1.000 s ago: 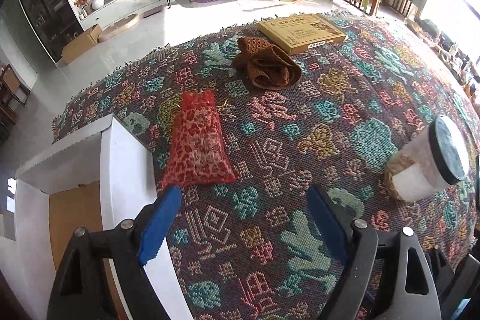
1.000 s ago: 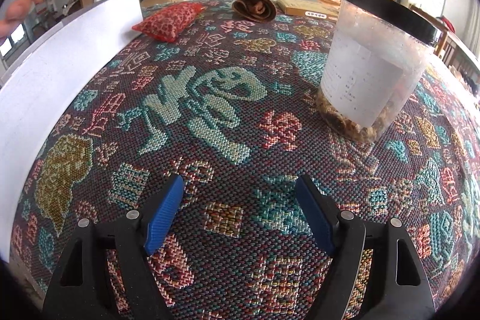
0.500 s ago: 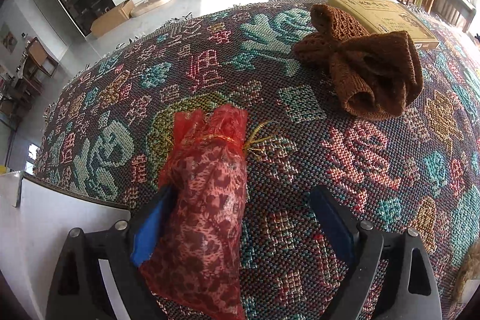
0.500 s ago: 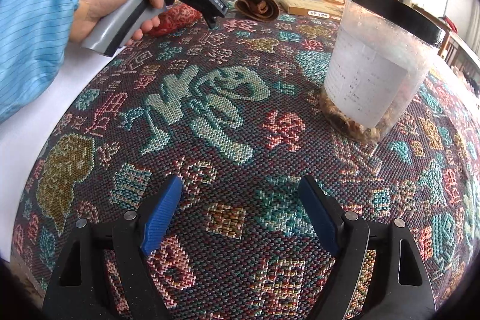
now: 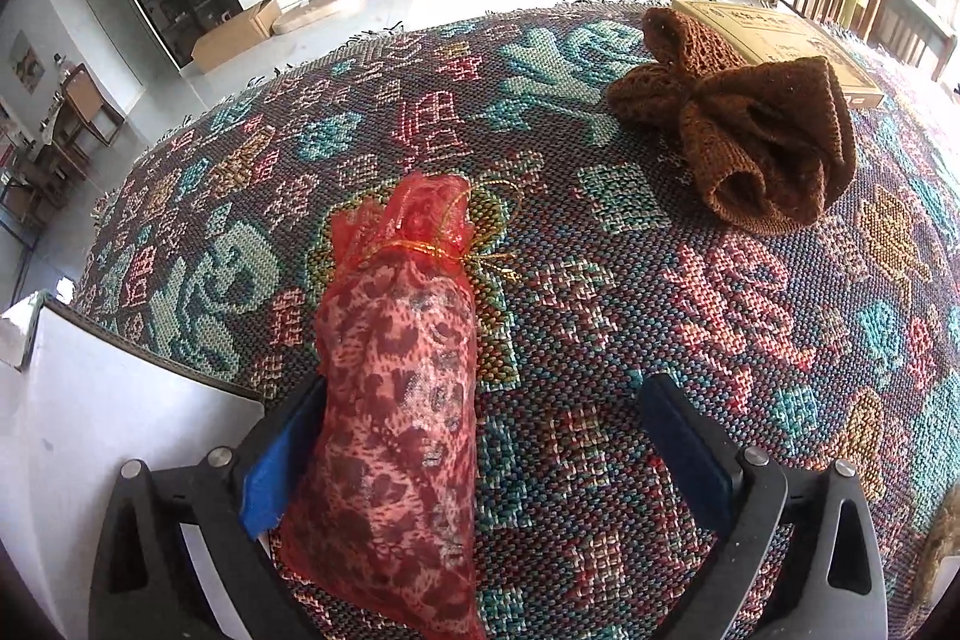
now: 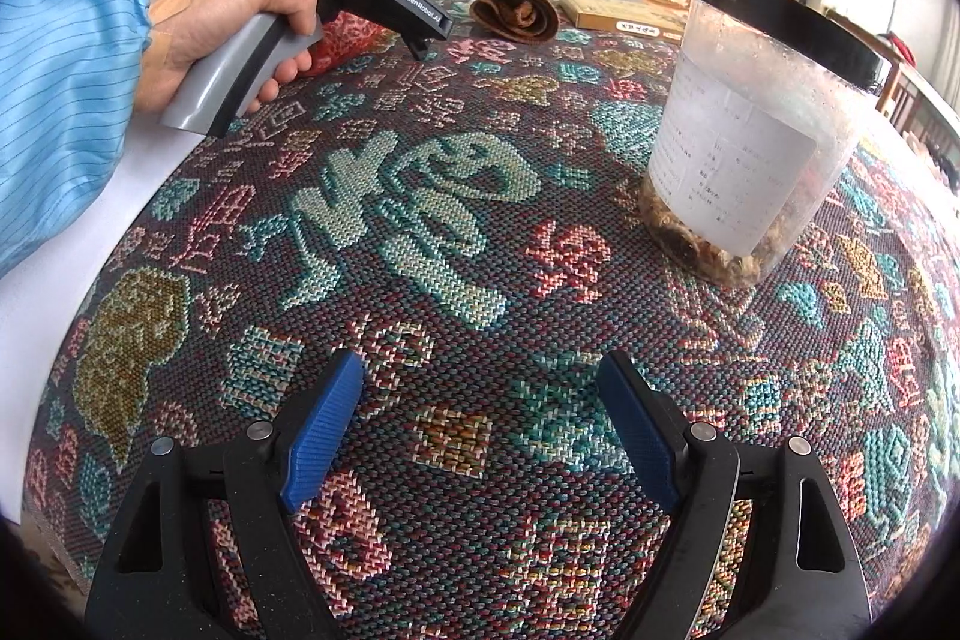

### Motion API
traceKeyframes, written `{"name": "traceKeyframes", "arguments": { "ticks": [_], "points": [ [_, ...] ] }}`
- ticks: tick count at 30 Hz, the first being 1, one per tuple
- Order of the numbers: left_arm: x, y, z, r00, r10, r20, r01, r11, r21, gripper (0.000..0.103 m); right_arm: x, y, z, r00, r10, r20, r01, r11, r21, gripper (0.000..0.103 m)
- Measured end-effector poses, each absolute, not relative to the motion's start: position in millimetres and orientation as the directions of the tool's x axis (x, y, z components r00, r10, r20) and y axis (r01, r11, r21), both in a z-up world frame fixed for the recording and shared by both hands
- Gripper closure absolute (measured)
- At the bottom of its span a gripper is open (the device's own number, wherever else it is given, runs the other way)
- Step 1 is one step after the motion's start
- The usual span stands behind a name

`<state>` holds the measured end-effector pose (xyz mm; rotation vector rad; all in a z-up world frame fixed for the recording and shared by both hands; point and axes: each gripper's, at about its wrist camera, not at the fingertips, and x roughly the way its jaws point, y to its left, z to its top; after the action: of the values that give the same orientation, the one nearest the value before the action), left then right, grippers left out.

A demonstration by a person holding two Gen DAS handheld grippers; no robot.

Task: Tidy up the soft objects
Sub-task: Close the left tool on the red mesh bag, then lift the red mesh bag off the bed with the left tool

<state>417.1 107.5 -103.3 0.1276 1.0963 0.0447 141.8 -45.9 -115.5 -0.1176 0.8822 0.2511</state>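
We see the drawstring pouch (image 5: 396, 400) lying on the worktop (image 5: 600, 328) between our left gripper's (image 5: 480, 466) jaws, against the left one. The knitted cloth (image 5: 762, 136) lies far right, a flat box (image 5: 774, 40) behind it, touching.

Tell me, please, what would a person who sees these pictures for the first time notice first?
First comes the red patterned pouch, tied with gold string, lying between the open fingers of the left gripper and close against its left finger. Next is the busy woven tablecloth that covers the whole table. Then the crumpled brown knit cloth at the far side, and the clear jar with a black lid standing ahead of the open, empty right gripper.
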Motion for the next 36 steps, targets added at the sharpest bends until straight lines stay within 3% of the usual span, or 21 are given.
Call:
{"name": "traceKeyframes", "arguments": {
  "ticks": [17, 19, 21, 22, 24, 31, 36],
  "points": [
    [414, 103, -102, 0.480, 0.117, -0.870, 0.044, 0.987, 0.157, 0.000, 141, -46, -115, 0.609, 0.169, -0.775, -0.265, 0.964, 0.002, 0.019],
    [414, 106, -98, 0.474, 0.067, -0.878, 0.057, 0.993, 0.107, 0.016, 141, -46, -115, 0.609, 0.169, -0.775, -0.265, 0.964, 0.002, 0.019],
    [410, 108, -91, 0.494, 0.087, -0.865, 0.050, 0.990, 0.128, 0.068, 141, -46, -115, 0.609, 0.169, -0.775, -0.265, 0.964, 0.002, 0.019],
    [408, 109, -87, 0.498, 0.084, -0.863, 0.054, 0.990, 0.128, 0.076, 141, -46, -115, 0.609, 0.169, -0.775, -0.265, 0.964, 0.002, 0.019],
    [402, 113, -80, 0.506, 0.038, -0.862, 0.059, 0.995, 0.078, 0.083, 141, -46, -115, 0.609, 0.169, -0.775, -0.266, 0.964, 0.002, 0.019],
    [345, 83, -41, 0.483, -0.114, -0.868, 0.151, 0.988, -0.046, 0.083, 140, -46, -115, 0.609, 0.170, -0.775, -0.266, 0.964, 0.002, 0.019],
    [277, 53, -28, 0.461, -0.136, -0.877, 0.202, 0.978, -0.046, 0.083, 140, -46, -115, 0.609, 0.170, -0.775, -0.266, 0.964, 0.003, 0.019]
  ]
}}
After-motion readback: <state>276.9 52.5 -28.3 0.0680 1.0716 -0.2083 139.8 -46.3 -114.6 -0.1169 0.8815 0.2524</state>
